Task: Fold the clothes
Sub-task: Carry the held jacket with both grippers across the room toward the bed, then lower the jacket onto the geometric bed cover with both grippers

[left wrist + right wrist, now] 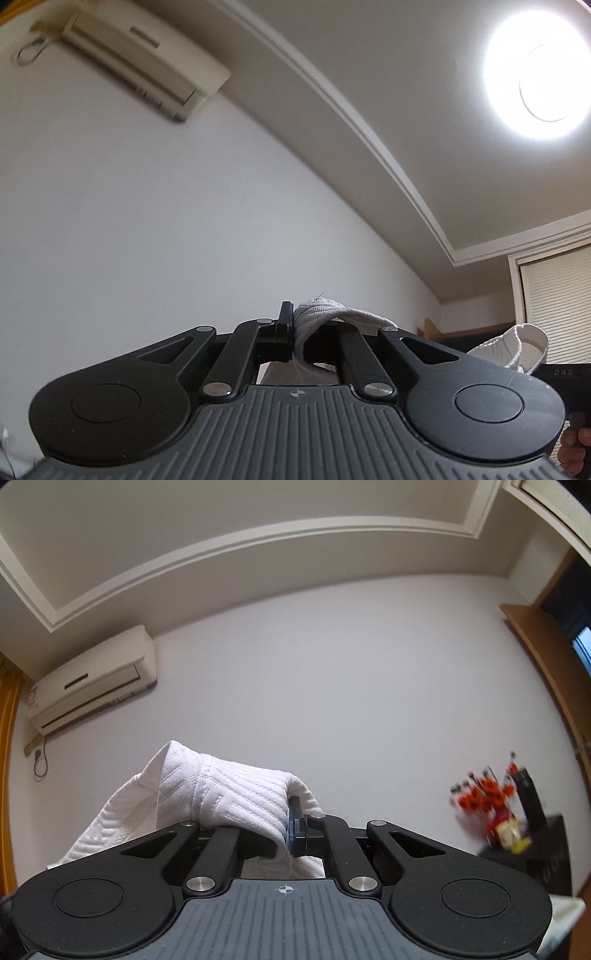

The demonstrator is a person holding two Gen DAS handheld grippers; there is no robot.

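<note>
Both grippers are raised and point up at the wall and ceiling. My left gripper [293, 332] is shut on a fold of a white ribbed garment [325, 314], which drapes over its right finger. Off to the right, another part of the white garment [517, 345] hangs over the other gripper's black body [565, 384], where a person's hand shows. In the right wrist view my right gripper [288, 827] is shut on the white quilted garment [225, 786], which bunches over its left finger and falls away to the lower left. The rest of the cloth is hidden below both cameras.
A white wall fills both views. An air conditioner [92, 679] is mounted high on it. A bright round ceiling lamp [543, 74] glares at the upper right. A dark cabinet [546, 853] carries red flowers [487, 797]. A wooden door frame [546, 657] stands at the right.
</note>
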